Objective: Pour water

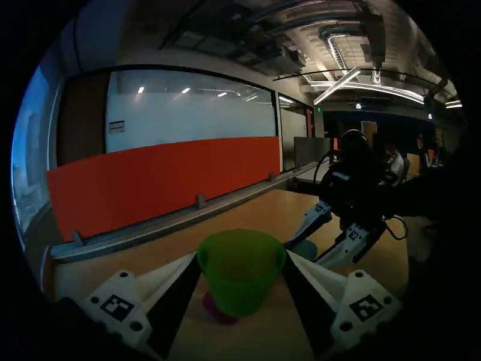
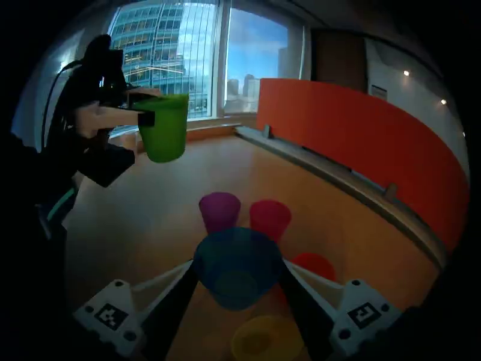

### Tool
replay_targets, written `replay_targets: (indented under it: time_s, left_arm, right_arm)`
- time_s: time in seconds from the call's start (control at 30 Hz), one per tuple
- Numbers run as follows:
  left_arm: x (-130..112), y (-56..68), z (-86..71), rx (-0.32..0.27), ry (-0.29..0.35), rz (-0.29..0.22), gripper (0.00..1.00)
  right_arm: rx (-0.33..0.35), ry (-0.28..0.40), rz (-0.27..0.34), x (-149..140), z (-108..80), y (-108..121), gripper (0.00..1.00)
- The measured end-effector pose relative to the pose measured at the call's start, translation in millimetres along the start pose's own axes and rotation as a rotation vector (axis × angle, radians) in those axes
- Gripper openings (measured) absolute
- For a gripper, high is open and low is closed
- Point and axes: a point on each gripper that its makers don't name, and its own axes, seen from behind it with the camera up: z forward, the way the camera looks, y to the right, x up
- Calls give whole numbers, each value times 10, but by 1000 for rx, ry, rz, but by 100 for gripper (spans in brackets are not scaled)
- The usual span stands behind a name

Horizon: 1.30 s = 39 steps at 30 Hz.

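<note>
The left gripper (image 1: pixel 240 257) clamps an upright green plastic cup (image 1: pixel 242 278) between both fingers; a purple plastic cup (image 1: pixel 214 308) sits just beneath them.

LIGHT: dim indoors, I see ceiling strips (image 1: pixel 337 87) glowing in left gripper view, daylight from windows (image 2: pixel 198 54) in right gripper view | SHADOW: sleeve (image 2: pixel 105 163) nearly black, I lose detail there | OPTICS: fisheye bends edges | FOCUS: green cup (image 1: pixel 240 271) crisp, blue cup (image 2: pixel 237 268) soft
</note>
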Motion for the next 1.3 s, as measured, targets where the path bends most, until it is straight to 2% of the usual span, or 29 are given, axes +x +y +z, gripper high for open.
replay_targets:
  time_s: [0.17, 0.57, 0.97, 1.3]
  left_arm:
    - [36, 96, 22, -11, 8, -2, 89]
    - [97, 323, 71, -46, 33, -42, 89]
    - [123, 490, 109, -82, 51, -63, 89]
    - [148, 593, 134, -110, 62, -63, 89]
  right_arm:
    - [-19, 76, 6, 187, -156, 3, 91]
    - [-54, 240, 7, 666, -539, -10, 91]
    - [-74, 337, -7, 1029, -826, 11, 91]
    - [-80, 379, -3, 1172, -930, 62, 91]
